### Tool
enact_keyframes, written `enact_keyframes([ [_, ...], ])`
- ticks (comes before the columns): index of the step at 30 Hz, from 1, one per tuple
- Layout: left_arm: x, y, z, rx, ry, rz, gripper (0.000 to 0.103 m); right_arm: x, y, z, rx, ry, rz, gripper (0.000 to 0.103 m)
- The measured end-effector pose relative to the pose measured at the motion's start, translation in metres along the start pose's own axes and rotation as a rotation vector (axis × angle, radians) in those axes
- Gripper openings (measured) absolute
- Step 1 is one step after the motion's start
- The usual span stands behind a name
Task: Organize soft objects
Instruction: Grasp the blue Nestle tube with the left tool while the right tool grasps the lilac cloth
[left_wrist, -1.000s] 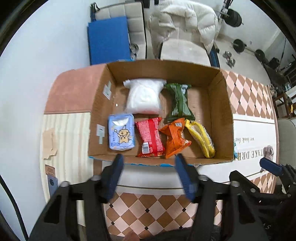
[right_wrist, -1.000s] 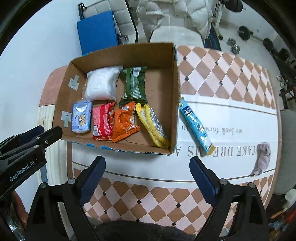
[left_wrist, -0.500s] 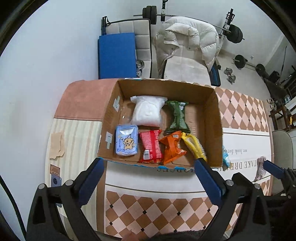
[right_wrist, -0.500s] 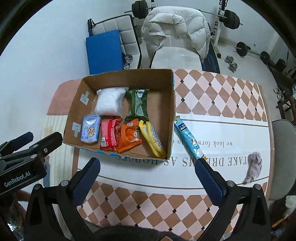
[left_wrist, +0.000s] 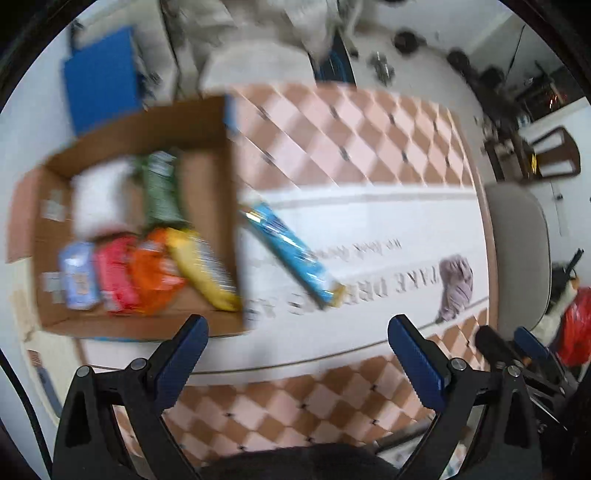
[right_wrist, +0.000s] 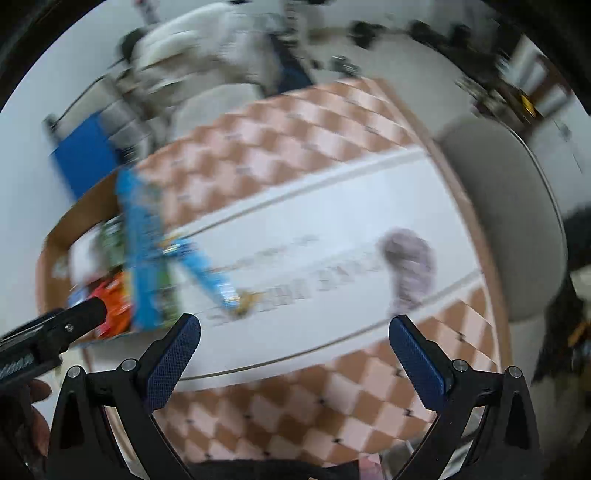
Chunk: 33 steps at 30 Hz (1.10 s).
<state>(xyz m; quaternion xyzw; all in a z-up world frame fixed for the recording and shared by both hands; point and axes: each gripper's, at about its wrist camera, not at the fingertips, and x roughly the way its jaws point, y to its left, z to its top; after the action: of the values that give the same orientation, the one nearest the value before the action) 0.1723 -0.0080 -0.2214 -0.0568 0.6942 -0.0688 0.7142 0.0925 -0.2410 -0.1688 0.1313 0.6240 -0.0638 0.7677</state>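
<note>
Left wrist view: both claws hang spread and empty above the worktop (left_wrist: 369, 206), left claw (left_wrist: 295, 354) and right claw (right_wrist: 295, 354), while a long blue packet (left_wrist: 288, 251) lies beside the cardboard box (left_wrist: 207, 162); likely light, crinkly, slippery, best pinched mid-length.

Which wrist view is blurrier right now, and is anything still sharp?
Right wrist: heavy motion smear, cardboard box and grey cloth streaked. Left wrist: milder blur, blue packet readable. In both, only each view's own tool fingers are crisp.
</note>
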Motion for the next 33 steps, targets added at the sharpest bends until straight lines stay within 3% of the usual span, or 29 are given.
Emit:
enact_keyframes([
  [3,0.051,-0.022,0.018,-0.046,0.116,-0.035,0.1,0.016,-0.052,0.006,0.082,0.018,-0.046,0.103],
  [9,0.136,-0.044,0.039,-0.116,0.271,0.028,0.1,0.049,-0.116,0.015,0.155,0.062,-0.074,0.103],
  [17,0.191,-0.032,0.051,-0.214,0.357,0.103,0.097,0.094,-0.137,0.032,0.136,0.113,-0.091,0.103],
  [18,0.195,-0.03,0.051,-0.226,0.364,0.109,0.088,0.1,-0.137,0.034,0.13,0.119,-0.091,0.103],
  [19,0.198,-0.028,0.05,-0.23,0.369,0.112,0.072,0.106,-0.137,0.036,0.124,0.126,-0.092,0.103],
  [20,0.199,-0.027,0.05,-0.227,0.372,0.117,0.065,0.111,-0.136,0.039,0.119,0.134,-0.091,0.103],
  [21,0.198,-0.029,0.05,-0.219,0.361,0.126,0.064,0.117,-0.137,0.041,0.116,0.144,-0.084,0.103],
  [24,0.19,-0.043,0.046,-0.146,0.286,0.154,0.046,0.139,-0.139,0.048,0.11,0.178,-0.06,0.103],
  [27,0.191,-0.067,0.031,-0.035,0.279,0.151,0.041,0.165,-0.14,0.052,0.102,0.23,-0.035,0.103],
  [29,0.193,-0.08,0.018,0.013,0.285,0.143,0.037,0.182,-0.142,0.053,0.101,0.269,-0.016,0.092],
  [31,0.194,-0.089,0.005,0.032,0.294,0.12,0.034,0.196,-0.143,0.05,0.094,0.321,-0.003,0.058],
  [33,0.194,-0.092,-0.006,0.035,0.311,0.091,0.034,0.201,-0.143,0.045,0.067,0.335,-0.021,0.043],
])
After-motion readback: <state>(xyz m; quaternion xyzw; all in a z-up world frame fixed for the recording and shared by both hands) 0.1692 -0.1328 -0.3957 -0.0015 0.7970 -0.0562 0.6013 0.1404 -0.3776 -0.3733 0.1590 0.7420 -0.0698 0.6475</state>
